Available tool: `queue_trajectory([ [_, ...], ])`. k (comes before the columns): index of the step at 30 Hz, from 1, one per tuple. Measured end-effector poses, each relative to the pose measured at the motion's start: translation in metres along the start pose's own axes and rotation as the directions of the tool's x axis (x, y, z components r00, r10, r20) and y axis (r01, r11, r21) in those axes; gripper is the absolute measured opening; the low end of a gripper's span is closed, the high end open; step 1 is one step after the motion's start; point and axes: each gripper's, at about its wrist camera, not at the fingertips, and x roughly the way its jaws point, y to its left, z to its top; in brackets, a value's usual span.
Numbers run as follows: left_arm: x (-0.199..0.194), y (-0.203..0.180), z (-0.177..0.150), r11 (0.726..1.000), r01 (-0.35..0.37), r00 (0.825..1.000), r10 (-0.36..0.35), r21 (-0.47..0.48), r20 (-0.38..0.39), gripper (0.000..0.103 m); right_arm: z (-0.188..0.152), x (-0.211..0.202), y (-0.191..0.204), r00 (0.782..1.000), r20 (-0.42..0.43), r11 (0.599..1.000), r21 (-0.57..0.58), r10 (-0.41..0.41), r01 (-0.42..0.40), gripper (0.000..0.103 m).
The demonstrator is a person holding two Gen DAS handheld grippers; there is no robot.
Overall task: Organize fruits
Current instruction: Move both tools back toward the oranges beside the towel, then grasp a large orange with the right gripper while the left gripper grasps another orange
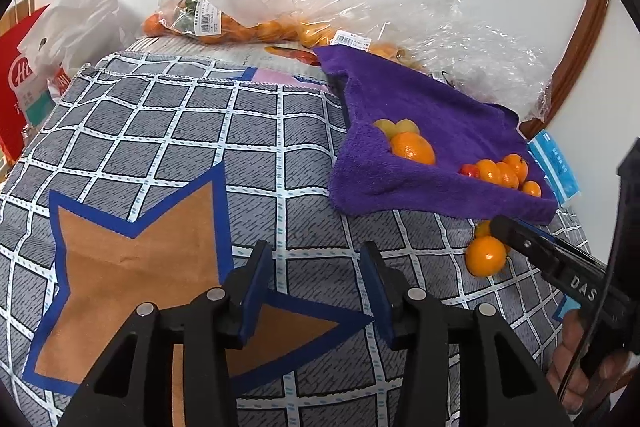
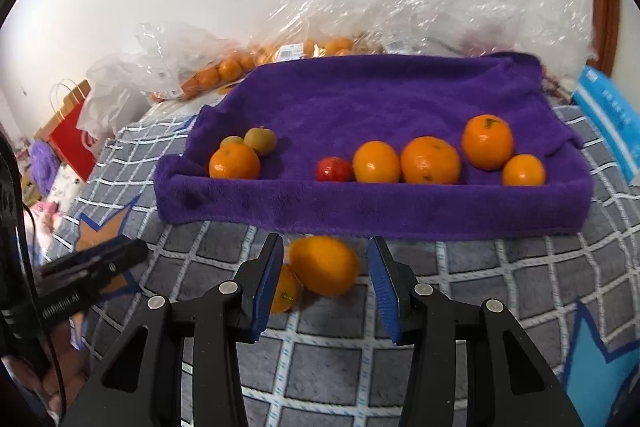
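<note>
A purple towel (image 2: 360, 107) lies on the checked cloth and holds several oranges (image 2: 430, 159), a small red fruit (image 2: 334, 169) and two yellow-green fruits (image 2: 261, 141). Just in front of the towel a loose orange (image 2: 323, 266) lies between the fingers of my right gripper (image 2: 325, 267); gaps show on both sides, so the blue pads do not press it. A second orange (image 2: 285, 295) sits partly behind the left finger. My left gripper (image 1: 316, 287) stands open over the cloth's star patch with nothing in it. From the left wrist view the same loose oranges (image 1: 486, 255) lie under the right gripper's fingers (image 1: 520, 239).
Clear plastic bags with more oranges (image 1: 224, 27) are heaped along the wall behind the towel. A red paper bag (image 1: 16, 87) and a white bag stand at the far left. A blue packet (image 2: 608, 119) lies at the right edge. A person's hand (image 1: 580, 367) holds the right gripper.
</note>
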Motion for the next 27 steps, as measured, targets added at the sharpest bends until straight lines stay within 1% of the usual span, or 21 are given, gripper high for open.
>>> queue_trajectory([
  [3,0.0,0.001,0.0,1.0,0.01,1.0,-0.01,-0.006,0.003,0.044,0.002,0.007,0.0,0.999,-0.025,1.0,0.013,0.023,-0.023,0.045],
  [5,0.0,0.002,0.0,1.0,0.014,1.0,-0.014,-0.009,0.005,0.044,0.002,0.009,0.0,0.999,-0.034,0.999,0.018,0.028,-0.028,0.038],
  [6,0.0,0.002,0.0,1.0,0.016,1.0,-0.016,-0.011,0.005,0.044,0.001,0.009,0.0,0.999,-0.033,0.999,0.015,0.029,-0.028,0.037],
  [10,-0.001,0.003,0.0,1.0,0.02,1.0,-0.02,-0.015,0.007,0.044,-0.003,0.0,-0.001,0.999,-0.011,0.999,0.021,0.039,-0.039,0.037],
  [12,-0.001,0.002,0.0,1.0,0.021,1.0,-0.021,-0.019,0.008,0.044,-0.005,-0.009,-0.005,1.0,0.016,1.0,0.024,0.01,-0.01,0.035],
  [13,-0.001,0.003,-0.001,1.0,0.022,1.0,-0.021,-0.019,0.009,0.044,-0.005,-0.014,-0.007,1.0,0.031,1.0,0.024,-0.004,0.004,0.031],
  [14,-0.001,0.002,-0.001,1.0,0.021,1.0,-0.021,-0.019,0.01,0.044,-0.006,-0.017,-0.009,0.999,0.042,1.0,0.024,-0.015,0.014,0.023],
  [15,-0.001,0.003,0.0,1.0,0.021,1.0,-0.02,-0.018,0.01,0.044,-0.006,-0.021,-0.012,0.999,0.047,0.999,0.025,-0.023,0.022,0.013],
  [17,-0.001,0.002,-0.001,1.0,0.017,1.0,-0.017,-0.016,0.01,0.044,-0.008,-0.024,-0.017,0.998,0.044,0.999,0.032,-0.039,0.038,0.013],
  [19,-0.001,0.003,0.0,1.0,0.018,1.0,-0.018,-0.014,0.01,0.044,-0.011,-0.02,-0.02,0.999,0.015,0.999,0.025,-0.032,0.032,0.013],
  [23,0.0,0.003,-0.001,1.0,0.02,1.0,-0.02,-0.015,0.011,0.045,-0.013,-0.021,-0.018,0.999,0.03,0.999,0.001,-0.034,0.034,0.015],
  [25,-0.001,0.003,-0.001,1.0,0.021,1.0,-0.02,-0.015,0.012,0.045,-0.012,-0.019,-0.017,0.999,0.029,1.0,0.005,-0.019,0.019,0.032],
  [27,-0.001,0.003,-0.001,1.0,0.02,1.0,-0.02,-0.015,0.011,0.045,-0.009,-0.016,-0.017,1.0,0.018,1.0,0.01,0.005,-0.005,0.039],
])
